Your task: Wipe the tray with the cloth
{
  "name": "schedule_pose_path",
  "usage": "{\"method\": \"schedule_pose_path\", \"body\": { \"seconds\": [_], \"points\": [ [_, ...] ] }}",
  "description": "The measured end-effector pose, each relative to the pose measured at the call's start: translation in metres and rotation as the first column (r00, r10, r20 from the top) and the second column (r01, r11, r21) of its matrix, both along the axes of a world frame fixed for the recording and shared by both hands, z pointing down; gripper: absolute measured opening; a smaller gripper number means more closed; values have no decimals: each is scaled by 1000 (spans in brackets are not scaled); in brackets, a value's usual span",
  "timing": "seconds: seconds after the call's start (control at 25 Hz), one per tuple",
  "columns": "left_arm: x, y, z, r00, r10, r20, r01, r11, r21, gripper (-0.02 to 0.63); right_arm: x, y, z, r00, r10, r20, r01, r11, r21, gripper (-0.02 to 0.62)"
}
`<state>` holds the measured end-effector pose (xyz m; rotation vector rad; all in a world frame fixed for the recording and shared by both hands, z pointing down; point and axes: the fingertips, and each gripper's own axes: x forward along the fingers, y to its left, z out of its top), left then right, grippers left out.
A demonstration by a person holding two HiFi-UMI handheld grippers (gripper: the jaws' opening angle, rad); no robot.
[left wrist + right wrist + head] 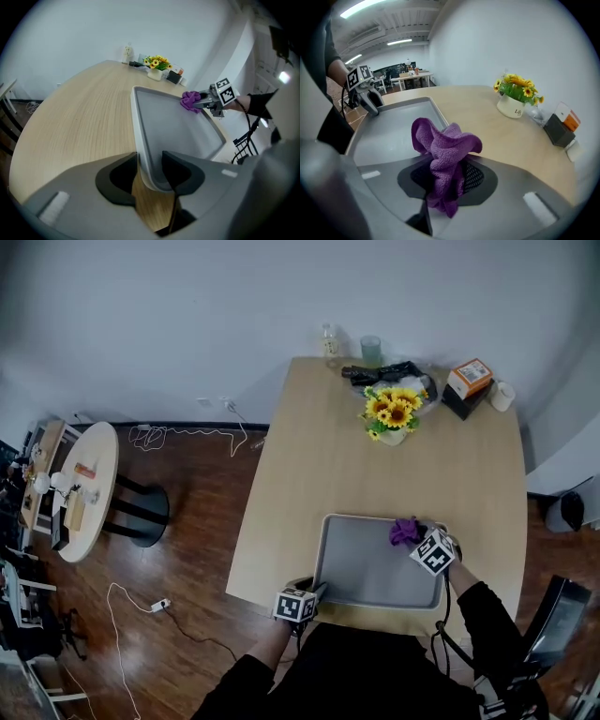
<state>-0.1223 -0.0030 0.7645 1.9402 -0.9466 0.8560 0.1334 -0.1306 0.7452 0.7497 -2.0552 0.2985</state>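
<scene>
A grey rectangular tray (361,568) lies on the wooden table near its front edge. My left gripper (314,593) is shut on the tray's near left corner; the rim (149,174) sits between the two pads. My right gripper (419,542) is shut on a bunched purple cloth (405,532) over the tray's far right part. In the right gripper view the cloth (443,154) rises out from between the jaws above the tray (389,136), with the left gripper (370,101) at the far corner. The left gripper view shows the cloth (190,100) held at the tray's far rim.
A white pot of sunflowers (394,415) stands at the back of the table, with a black bundle (384,373), two bottles, an orange-topped box (469,381) and a white cup (502,396). A round side table (84,488) and cables lie on the floor to the left.
</scene>
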Motion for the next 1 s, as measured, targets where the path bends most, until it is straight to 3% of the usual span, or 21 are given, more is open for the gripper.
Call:
{"method": "schedule_pose_path", "body": {
  "seconds": [0.12, 0.2, 0.4, 0.6, 0.72, 0.88, 1.0],
  "points": [
    [-2, 0, -1, 1000, 4, 1, -4, 1000, 2, 152, -6, 14, -3, 997, 81, -4, -81, 995, 61, 103],
    [-1, -1, -4, 1000, 21, 3, -21, 1000, 5, 152, -17, 35, -4, 996, 87, 26, -89, 995, 43, 103],
    [0, -2, -4, 999, 49, -1, -49, 999, 13, 150, -56, 110, -4, 998, -52, 44, 52, 999, 6, 103],
    [2, 0, -4, 998, 57, -3, -57, 998, 14, 149, -86, 181, -3, 980, -189, 66, 192, 980, -45, 103],
    [2, 0, -2, 999, 51, -3, -51, 999, 9, 149, -86, 185, -2, 972, -227, 68, 231, 971, -66, 98],
    [6, 0, -4, 999, 39, -13, -39, 999, 10, 149, -79, 164, -2, 939, -339, 64, 344, 935, -86, 101],
    [7, -1, -6, 999, 23, -23, -22, 1000, 15, 149, -71, 117, 0, 945, -325, 32, 326, 945, -36, 103]
  ]
}}
